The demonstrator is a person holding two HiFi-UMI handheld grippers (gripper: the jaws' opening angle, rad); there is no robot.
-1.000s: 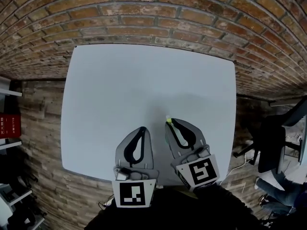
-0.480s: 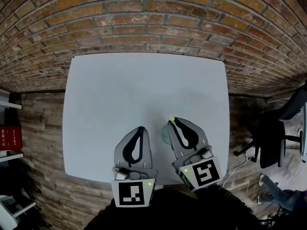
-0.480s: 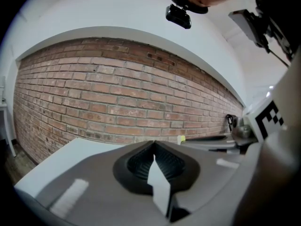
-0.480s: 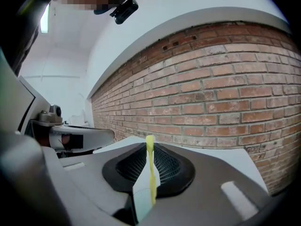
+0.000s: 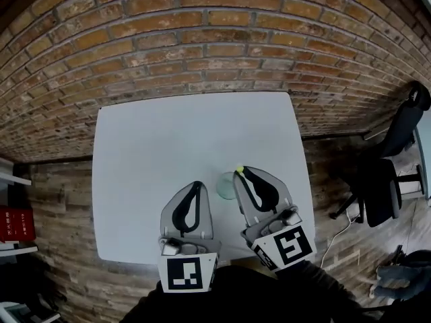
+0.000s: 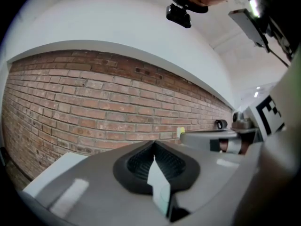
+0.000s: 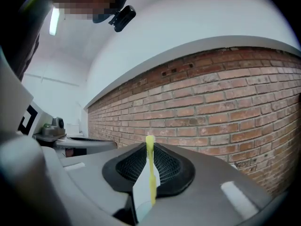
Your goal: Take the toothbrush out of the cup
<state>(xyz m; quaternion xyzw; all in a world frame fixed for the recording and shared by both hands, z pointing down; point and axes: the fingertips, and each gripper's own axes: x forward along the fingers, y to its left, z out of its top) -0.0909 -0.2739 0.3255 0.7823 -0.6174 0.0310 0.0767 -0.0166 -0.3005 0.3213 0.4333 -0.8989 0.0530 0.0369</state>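
Note:
My right gripper (image 5: 242, 171) is shut on a thin yellow-green toothbrush (image 5: 238, 169), whose end sticks out past the jaw tips. In the right gripper view the toothbrush (image 7: 150, 171) runs straight up between the pads of the right gripper (image 7: 149, 147). A clear greenish cup (image 5: 225, 186) stands on the white table (image 5: 168, 133), just left of and below that gripper; the brush is outside it. My left gripper (image 5: 196, 183) hovers beside it, jaws together and holding nothing. In the left gripper view the left gripper (image 6: 154, 145) is shut, with the toothbrush tip (image 6: 181, 132) to its right.
A brick wall (image 5: 202, 39) rises behind the table, and brick-patterned floor lies on both sides. A black office chair (image 5: 384, 194) stands at the right. A red box (image 5: 13, 224) and shelf edges sit at the far left.
Both grippers have risen over the table's near part. The right one has carried the toothbrush up, and the cup, hidden under it before, now shows beside it. The head view has tilted.

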